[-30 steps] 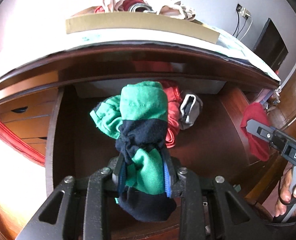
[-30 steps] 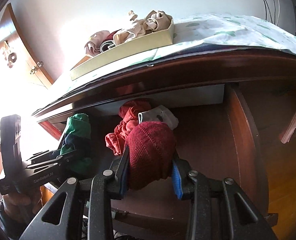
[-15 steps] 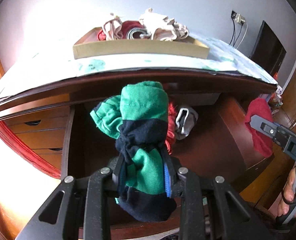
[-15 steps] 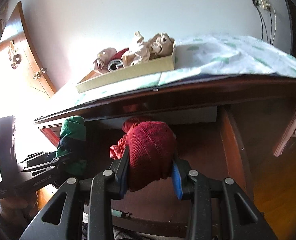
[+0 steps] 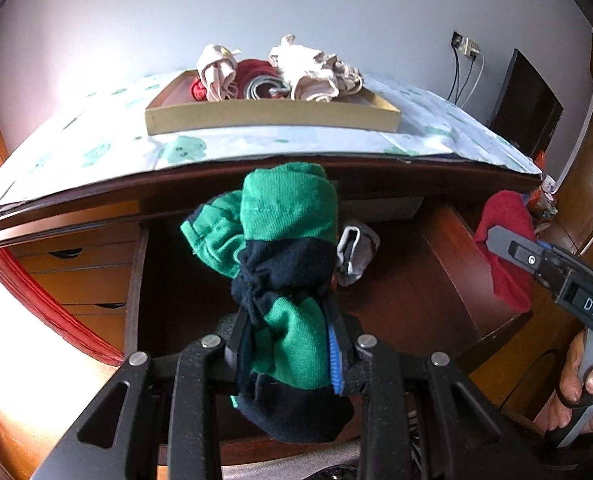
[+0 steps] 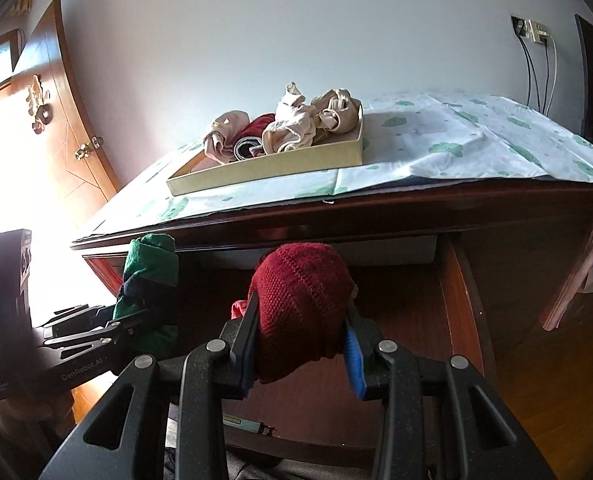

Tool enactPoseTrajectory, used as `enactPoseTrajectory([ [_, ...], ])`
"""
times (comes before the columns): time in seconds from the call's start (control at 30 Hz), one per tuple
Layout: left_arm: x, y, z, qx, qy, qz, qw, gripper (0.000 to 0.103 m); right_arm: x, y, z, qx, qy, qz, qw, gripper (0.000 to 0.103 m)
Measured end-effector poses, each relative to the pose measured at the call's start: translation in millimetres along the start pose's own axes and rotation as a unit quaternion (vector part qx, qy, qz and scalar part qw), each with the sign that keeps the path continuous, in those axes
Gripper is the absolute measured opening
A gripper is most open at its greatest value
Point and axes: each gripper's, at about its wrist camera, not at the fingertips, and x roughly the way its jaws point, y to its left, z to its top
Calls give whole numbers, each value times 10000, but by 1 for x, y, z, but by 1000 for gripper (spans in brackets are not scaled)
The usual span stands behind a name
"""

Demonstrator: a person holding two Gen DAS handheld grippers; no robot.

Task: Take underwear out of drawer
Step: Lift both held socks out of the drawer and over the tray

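- Left wrist view: at the centre, a rolled green and navy underwear (image 5: 288, 264) is clamped between the jaws of the left gripper (image 5: 288, 356), held clear above the open drawer (image 5: 448, 248).
- A grey and white piece (image 5: 354, 250) is left in the drawer, just past the held roll at 2 o'clock.
- At 12 o'clock a cardboard tray (image 5: 272, 118) is seen on the patterned cloth (image 5: 96, 152) of the dresser top, with beige and red garments piled in it.
- Compared with a second ago, the tray's inside is now looked down into and the drawer is seen lower in the frame, so the roll has been lifted out.
- At 3 o'clock the right gripper (image 5: 508, 248) is seen clenched on a red underwear (image 5: 504, 248).
- Right wrist view: at the centre, the dark red knitted roll (image 6: 300, 304) is gripped firmly by the right gripper (image 6: 302, 352), raised to the dresser's edge.
- At 9 o'clock the left gripper (image 6: 136, 316) is seen grasping the green roll (image 6: 148, 272).
- The tray (image 6: 264, 172) lies at 12 o'clock; it is judged the likely place for both rolls.
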Motion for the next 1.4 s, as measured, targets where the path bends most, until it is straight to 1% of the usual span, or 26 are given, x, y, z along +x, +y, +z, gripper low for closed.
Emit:
enactPoseTrajectory([
  [0.3, -12, -11, 16, 234, -281, 114, 9993, 28, -11, 5, 15, -90, -242, 60, 9996, 38],
  [0.5, -17, -18, 27, 346, -379, 101, 9986, 28, -17, 6, 24, -100, -374, 94, 9992, 38],
  [0.77, -26, -27, 43, 503, -623, 164, 9967, 28, -28, 9, 39, -195, -596, 103, 9980, 38],
  [1.03, -34, -36, 68, 603, -954, 180, 9935, 28, -40, 11, 62, -281, -918, 77, 9954, 38],
  [1.4, -29, -48, 101, 665, -1217, 253, 9900, 28, -41, 8, 91, -279, -1255, 19, 9917, 38],
])
